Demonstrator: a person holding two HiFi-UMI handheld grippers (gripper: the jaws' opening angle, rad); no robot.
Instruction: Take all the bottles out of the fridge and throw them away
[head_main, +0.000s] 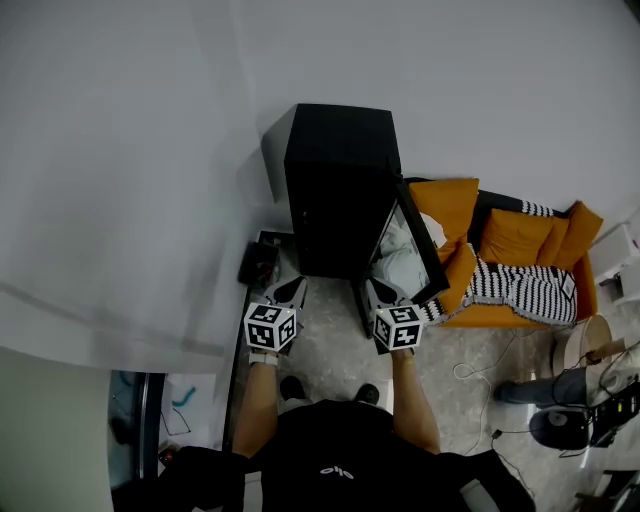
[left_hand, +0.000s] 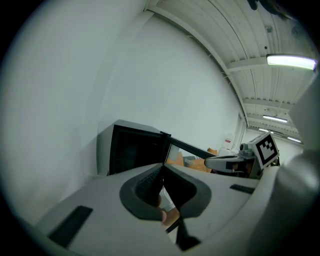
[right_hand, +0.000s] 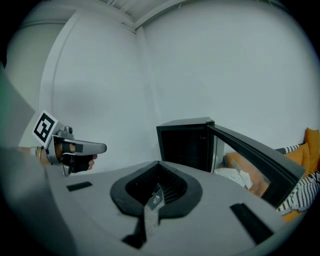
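Item: fridge (head_main: 340, 190). Black, small, upright on the floor (head_main: 330, 350), back near the white wall (head_main: 150, 150). Its door (head_main: 415, 245) stands open, swung out to my right. Interior dark in every view; I cannot make out any bottles in it.

Item: my left hand-held gripper (head_main: 290, 288). Held in front of the fridge's left corner, near it but not touching, pointing towards it and slightly down. Jaws together at the tips, nothing gripped. Marker cube on top, facing up.

Item: my right hand-held gripper (head_main: 383, 292). Level with the left one and just beside it, in front of the open side of the fridge, close to the door's lower edge. Jaws closed together. A thin pale strip with a small dark tag (right_hand: 156, 200) lies along the seam between them; I cannot tell what it is.

Item: orange sofa (head_main: 520, 250). To the right of the fridge, beyond the open door. A black-and-white striped blanket (head_main: 525, 285) lies on its seat.

Item: white bundle (head_main: 400, 260). Between the door and the sofa.
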